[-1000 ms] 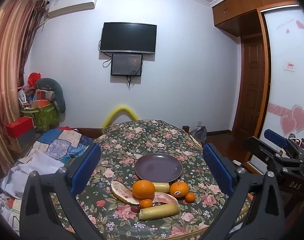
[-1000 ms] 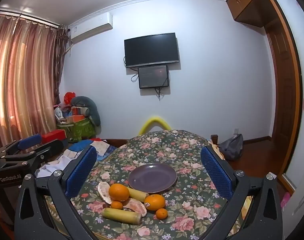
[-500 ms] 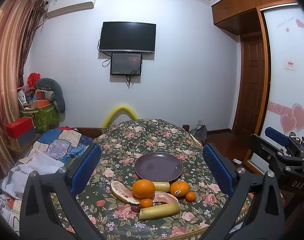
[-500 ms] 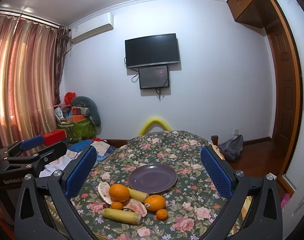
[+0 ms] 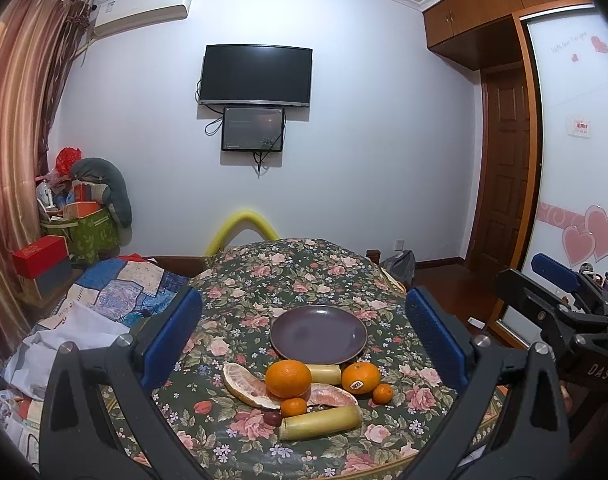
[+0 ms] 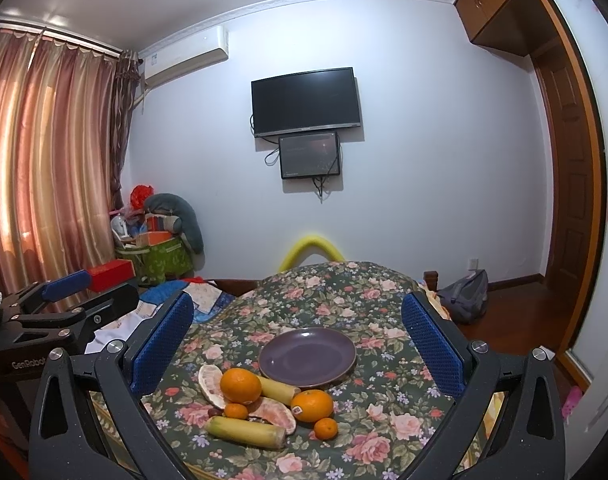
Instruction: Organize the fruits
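Barely shifted since a second ago: in the left wrist view the right gripper (image 5: 559,292) sits a touch lower at the right edge, and in the right wrist view the left gripper (image 6: 64,296) has risen slightly at the left edge; fruit and plate lie unchanged. Held wide open and empty, both, with blue pads far apart and framing the table from above its near edge; left gripper (image 5: 304,344) and right gripper (image 6: 300,344) touching nothing. On the floral tablecloth (image 5: 288,272) of the round table, an empty purple plate (image 5: 318,335) near the middle. Just in front of the plate, toward the near edge, a tight cluster: a large orange (image 5: 288,378) beside a pomelo wedge (image 5: 246,386), a second pomelo piece (image 5: 331,396) lying behind a small tangerine (image 5: 293,407), a stickered orange (image 5: 360,377) to the right with another small tangerine (image 5: 383,393) just beside it. A short yellow-green cane piece (image 5: 323,374) between the two oranges, touching the plate's front rim or nearly so; a longer one (image 5: 320,422) nearest the edge, with a small dark fruit (image 5: 272,418) at its left end. On the far wall, a black television (image 5: 256,74).
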The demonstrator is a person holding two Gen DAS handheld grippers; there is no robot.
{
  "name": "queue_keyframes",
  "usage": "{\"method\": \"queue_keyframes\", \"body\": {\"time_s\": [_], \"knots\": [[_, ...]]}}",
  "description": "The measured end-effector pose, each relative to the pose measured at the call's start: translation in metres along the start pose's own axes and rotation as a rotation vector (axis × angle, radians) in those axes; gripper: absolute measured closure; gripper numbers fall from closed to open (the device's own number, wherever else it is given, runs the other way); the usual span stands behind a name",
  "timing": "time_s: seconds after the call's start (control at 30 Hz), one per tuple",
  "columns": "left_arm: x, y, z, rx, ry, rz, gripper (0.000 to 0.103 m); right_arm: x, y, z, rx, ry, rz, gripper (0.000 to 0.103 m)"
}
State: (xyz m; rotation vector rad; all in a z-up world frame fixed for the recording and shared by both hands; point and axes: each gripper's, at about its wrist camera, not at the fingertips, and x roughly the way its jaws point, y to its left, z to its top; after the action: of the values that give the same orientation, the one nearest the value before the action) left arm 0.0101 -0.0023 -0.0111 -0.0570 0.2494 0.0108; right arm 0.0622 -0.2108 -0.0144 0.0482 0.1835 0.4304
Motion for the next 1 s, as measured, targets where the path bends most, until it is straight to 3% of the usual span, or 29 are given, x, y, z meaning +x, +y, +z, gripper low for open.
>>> {"method": "queue_keyframes", "body": {"time_s": [1.0], "knots": [[-0.0009,0.0031,0.0012,-0.005,-0.007,0.007,0.0,0.0004,-0.0013,-0.0016,0.002,0.0,0.002,0.0]]}}
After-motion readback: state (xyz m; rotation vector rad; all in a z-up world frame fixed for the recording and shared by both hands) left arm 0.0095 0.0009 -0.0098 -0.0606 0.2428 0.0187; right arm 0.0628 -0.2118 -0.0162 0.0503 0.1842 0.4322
